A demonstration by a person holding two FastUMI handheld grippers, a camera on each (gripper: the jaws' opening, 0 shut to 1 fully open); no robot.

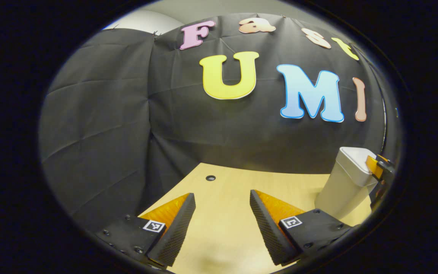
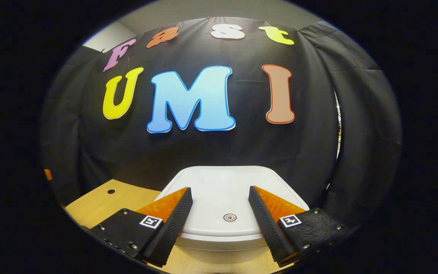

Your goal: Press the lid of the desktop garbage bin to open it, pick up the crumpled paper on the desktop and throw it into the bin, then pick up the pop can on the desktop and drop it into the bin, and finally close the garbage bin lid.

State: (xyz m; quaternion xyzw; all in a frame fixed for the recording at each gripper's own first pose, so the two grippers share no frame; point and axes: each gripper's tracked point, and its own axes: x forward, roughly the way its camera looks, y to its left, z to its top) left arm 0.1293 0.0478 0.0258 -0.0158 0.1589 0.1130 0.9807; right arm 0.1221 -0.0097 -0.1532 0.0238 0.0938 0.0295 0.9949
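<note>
Room: black cloth wall [image 2: 211, 152] hangs in folds behind the counter in both views; a pale wall or ceiling patch [image 1: 143, 21] shows above the cloth at the top left of the left gripper view.
Counter: light wood counter [image 1: 222, 228], bare between the left fingers; 1 small dark round hole [image 1: 210, 177] near its back edge, and 1 such hole [image 2: 111, 191] in the right gripper view, possibly the same one.
Garbage bin: 1 white desktop garbage bin [image 2: 219, 198] stands upright on the counter close to the cloth wall; its lid lies flat and closed, with 1 small round red-ringed mark [image 2: 229, 217] near the front edge. In the left gripper view the bin [image 1: 346, 182] stands at the far right.
Right hand-held gripper: the right hand-held gripper [image 2: 221, 207] hangs just above the lid, fingers wide apart, nothing between them; whether the tips touch the lid cannot be told. From the left gripper view, part of it [image 1: 378, 169] shows at the bin's top right edge, mostly cut off.
Left hand-held gripper: the left hand-held gripper [image 1: 222, 207] is over bare counter, well left of the bin, fingers wide apart and empty.
Hidden or cut off: the bin's lower body is covered by the right fingers; a small orange sliver [image 2: 48, 174] at the left edge of the right gripper view is too small to identify.
Count: 2 hand-held grippers, 1 bin.
</note>
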